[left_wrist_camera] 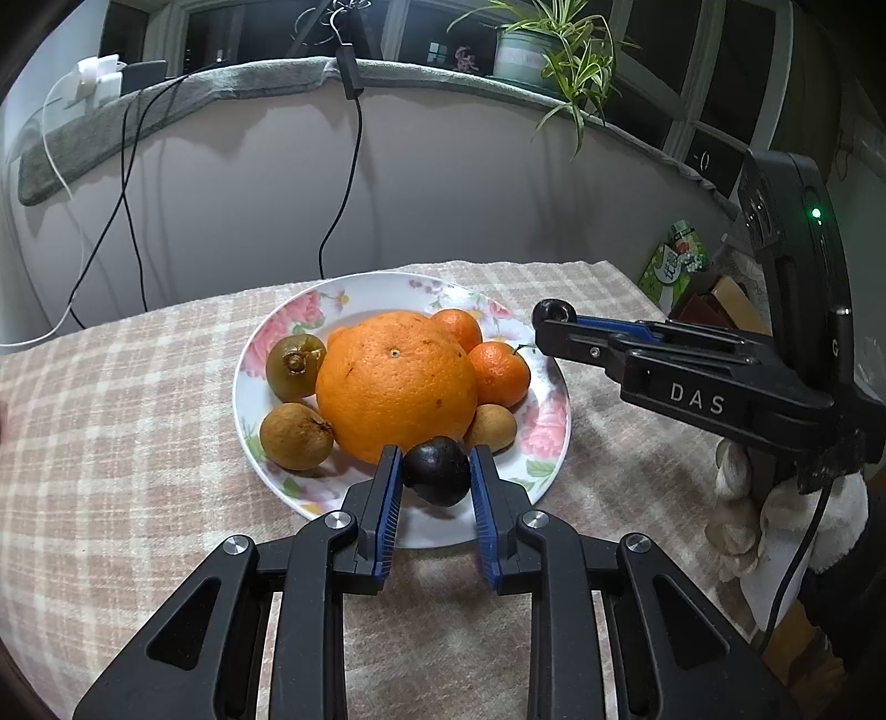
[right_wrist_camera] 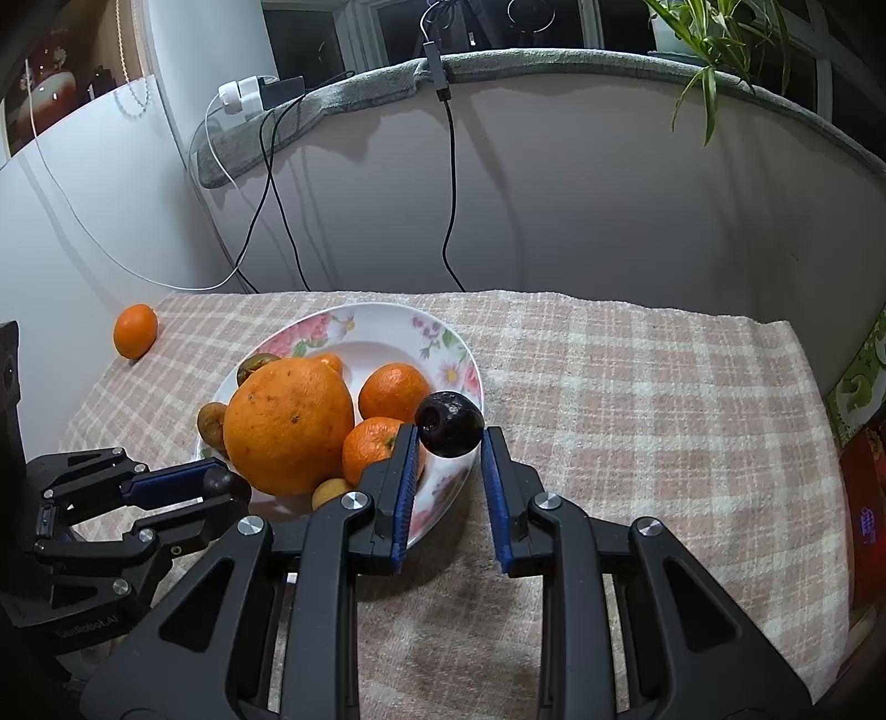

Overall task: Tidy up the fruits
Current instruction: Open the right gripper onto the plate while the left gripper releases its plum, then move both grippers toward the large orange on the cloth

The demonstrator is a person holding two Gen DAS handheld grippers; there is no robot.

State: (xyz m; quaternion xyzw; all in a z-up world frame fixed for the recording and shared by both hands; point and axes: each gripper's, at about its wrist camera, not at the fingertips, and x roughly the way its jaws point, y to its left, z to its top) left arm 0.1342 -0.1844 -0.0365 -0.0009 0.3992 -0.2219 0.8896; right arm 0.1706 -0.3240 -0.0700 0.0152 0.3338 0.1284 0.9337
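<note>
A floral plate (left_wrist_camera: 354, 296) on the checked cloth holds a large orange (left_wrist_camera: 396, 382), two tangerines (left_wrist_camera: 498, 374), several brown-green fruits (left_wrist_camera: 296, 435). My left gripper (left_wrist_camera: 436, 462) is shut on a dark plum (left_wrist_camera: 437, 471) over the plate's near rim. My right gripper (right_wrist_camera: 449, 437) is shut on a second dark plum (right_wrist_camera: 449, 423) at the plate's right rim (right_wrist_camera: 443, 332); it also shows in the left wrist view (left_wrist_camera: 554, 315). The left gripper shows in the right wrist view (right_wrist_camera: 221, 487) with its plum. A loose tangerine (right_wrist_camera: 134, 329) lies on the cloth's far left corner.
A grey padded wall with hanging cables (left_wrist_camera: 349, 183) stands behind the table. A potted plant (left_wrist_camera: 526, 50) sits on the ledge. Green and red boxes (left_wrist_camera: 673, 260) stand off the table's right edge. Bare cloth (right_wrist_camera: 637, 399) lies right of the plate.
</note>
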